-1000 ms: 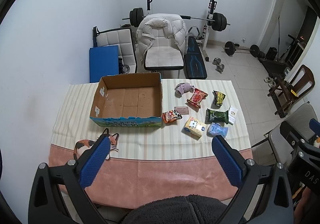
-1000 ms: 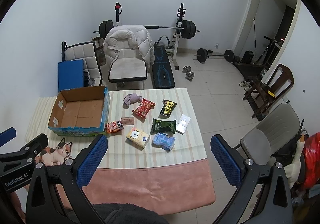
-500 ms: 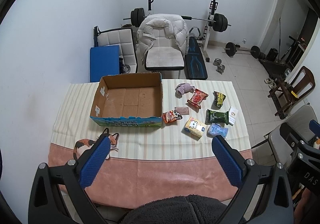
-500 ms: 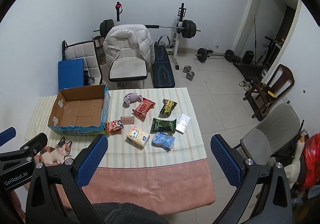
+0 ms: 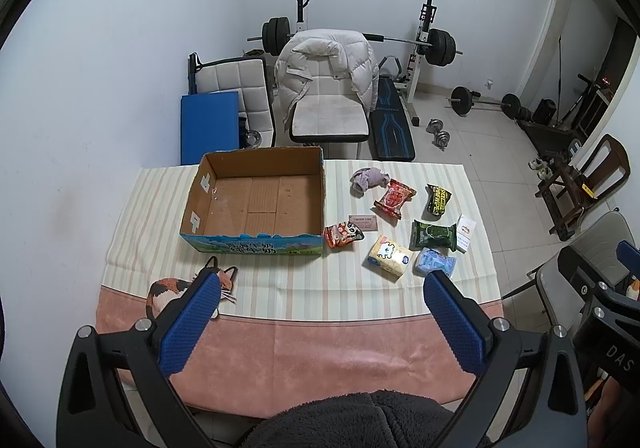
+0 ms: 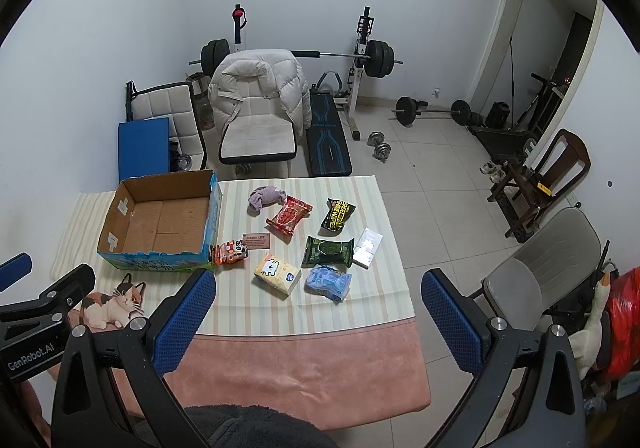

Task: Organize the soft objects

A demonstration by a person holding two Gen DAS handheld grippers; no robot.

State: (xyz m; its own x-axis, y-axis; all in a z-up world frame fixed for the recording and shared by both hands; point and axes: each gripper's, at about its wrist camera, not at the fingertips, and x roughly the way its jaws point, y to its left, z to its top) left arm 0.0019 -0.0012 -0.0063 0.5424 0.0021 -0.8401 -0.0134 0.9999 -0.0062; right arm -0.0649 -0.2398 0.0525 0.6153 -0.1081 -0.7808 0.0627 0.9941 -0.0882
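Observation:
An open, empty cardboard box (image 5: 256, 203) (image 6: 160, 221) sits on the striped table left of several soft packets: a purple cloth (image 5: 369, 179) (image 6: 266, 196), a red packet (image 5: 395, 196) (image 6: 289, 214), a black-yellow packet (image 5: 438, 199) (image 6: 338, 214), a green packet (image 5: 434, 235) (image 6: 329, 252), a yellow tissue pack (image 5: 390, 258) (image 6: 277, 272), a blue pack (image 5: 436, 262) (image 6: 329, 282) and an orange packet (image 5: 343, 234) (image 6: 231, 251). My left gripper (image 5: 320, 322) and right gripper (image 6: 316, 318) are both open and empty, held high above the table's near edge.
A white small box (image 5: 466, 232) and a pink card (image 5: 363, 223) lie among the packets. A cat picture (image 6: 112, 302) is on the cloth at the front left. Chairs and a weight bench (image 5: 390, 123) stand behind the table; a grey chair (image 6: 552, 268) is to the right.

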